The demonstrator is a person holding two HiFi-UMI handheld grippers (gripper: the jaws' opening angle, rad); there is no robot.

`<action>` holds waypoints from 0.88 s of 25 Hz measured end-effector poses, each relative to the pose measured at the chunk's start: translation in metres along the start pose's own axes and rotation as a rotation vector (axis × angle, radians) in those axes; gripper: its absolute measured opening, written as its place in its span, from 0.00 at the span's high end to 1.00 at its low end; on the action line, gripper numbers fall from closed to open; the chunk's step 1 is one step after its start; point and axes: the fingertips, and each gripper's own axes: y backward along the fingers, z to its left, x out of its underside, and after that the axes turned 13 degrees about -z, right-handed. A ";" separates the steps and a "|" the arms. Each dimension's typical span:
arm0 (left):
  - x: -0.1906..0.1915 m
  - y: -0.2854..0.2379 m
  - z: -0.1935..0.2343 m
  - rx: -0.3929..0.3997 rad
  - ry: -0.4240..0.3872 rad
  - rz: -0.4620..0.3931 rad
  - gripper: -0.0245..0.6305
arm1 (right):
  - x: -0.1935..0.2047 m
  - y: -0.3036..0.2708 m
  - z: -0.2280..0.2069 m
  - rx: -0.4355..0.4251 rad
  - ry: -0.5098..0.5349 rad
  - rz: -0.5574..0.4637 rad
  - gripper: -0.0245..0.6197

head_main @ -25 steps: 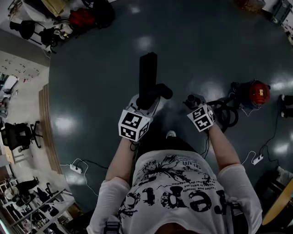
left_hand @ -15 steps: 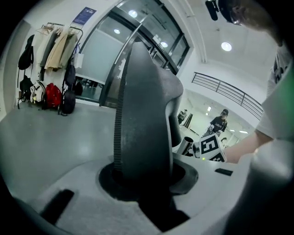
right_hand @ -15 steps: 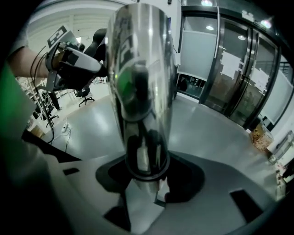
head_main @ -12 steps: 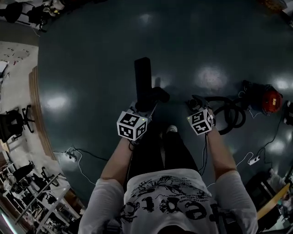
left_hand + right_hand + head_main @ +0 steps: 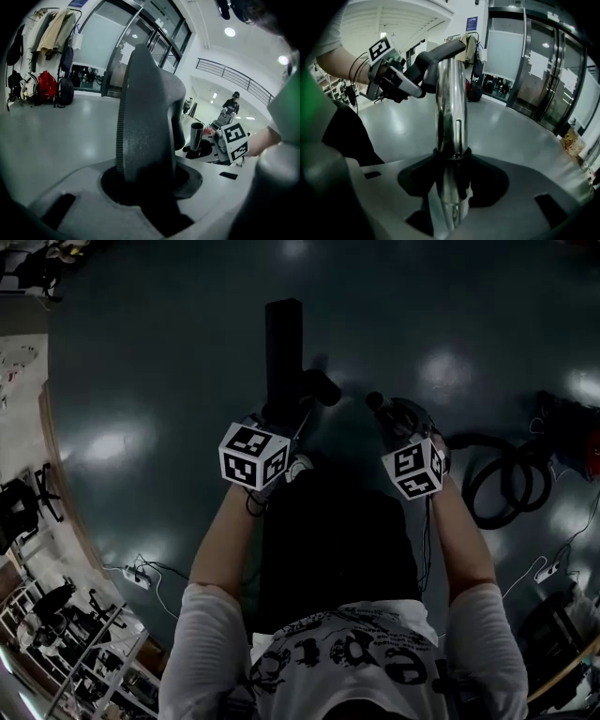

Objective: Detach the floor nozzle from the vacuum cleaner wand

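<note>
The black floor nozzle [image 5: 284,343] juts forward from my left gripper [image 5: 281,413], which is shut on its neck. In the left gripper view its dark grey body [image 5: 145,122] fills the space between the jaws of the left gripper [image 5: 150,183]. My right gripper [image 5: 398,418] is shut on the chrome wand [image 5: 451,108], which rises from between the jaws of the right gripper [image 5: 452,178]. The wand's open end [image 5: 196,133] stands apart from the nozzle, a short way to its right. Nozzle neck [image 5: 436,54] and left gripper show behind the tube.
A coiled black hose [image 5: 502,479] lies on the dark floor at the right, with a white power strip [image 5: 539,570] near it and another [image 5: 136,576] at the left. The person's dark trousers [image 5: 337,540] are right below the grippers. Bags and coats [image 5: 44,86] hang by glass doors.
Both grippers have sunk toward the floor, still holding nozzle and wand. The floor looks closer, and the red vacuum body has slid to the right edge of the head view.
</note>
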 end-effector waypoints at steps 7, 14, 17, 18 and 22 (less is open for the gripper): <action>0.119 -0.049 0.089 -0.039 0.122 -0.013 0.79 | 0.087 -0.113 0.021 -0.081 0.050 0.070 0.68; 0.251 -0.099 0.122 -0.016 0.313 0.003 0.79 | 0.229 -0.181 0.063 -0.218 -0.001 0.282 0.68; 0.302 -0.111 0.132 -0.058 0.370 0.047 0.79 | 0.278 -0.193 0.079 -0.266 -0.011 0.359 0.68; 0.321 -0.113 0.136 -0.069 0.367 0.075 0.79 | 0.293 -0.197 0.085 -0.278 -0.015 0.375 0.68; 0.397 -0.116 0.151 -0.106 0.336 0.217 0.79 | 0.339 -0.214 0.107 -0.318 -0.035 0.411 0.68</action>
